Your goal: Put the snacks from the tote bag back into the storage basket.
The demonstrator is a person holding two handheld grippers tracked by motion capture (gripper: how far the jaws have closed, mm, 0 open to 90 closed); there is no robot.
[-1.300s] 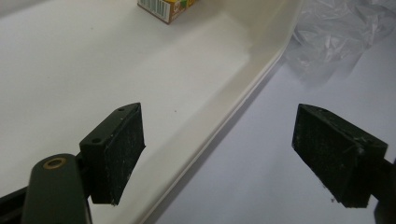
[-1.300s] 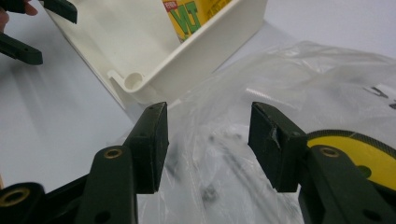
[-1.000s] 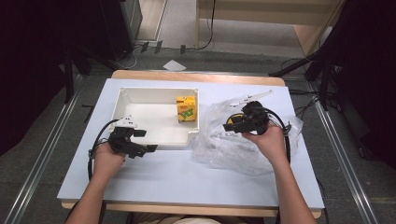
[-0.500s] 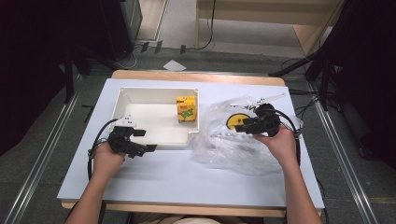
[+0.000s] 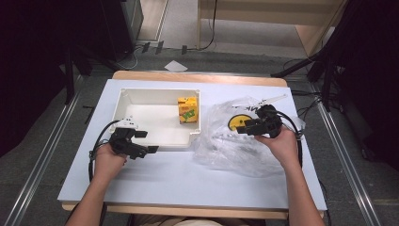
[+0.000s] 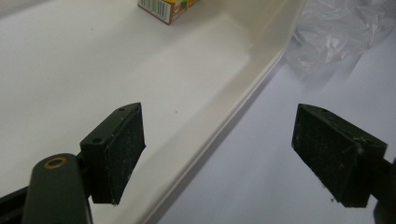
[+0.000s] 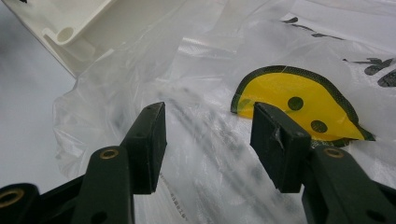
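Plastic bag lies crumpled beneath the right hand-held gripper, jaws released, gripping nothing. Thin film could slip or tear. Left hand-held gripper idles, released.

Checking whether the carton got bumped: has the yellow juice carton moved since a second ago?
No. The yellow juice carton stands at the same spot by the white tray's right wall.

Crumpled clear plastic bag with yellow print, flat beside white tray.
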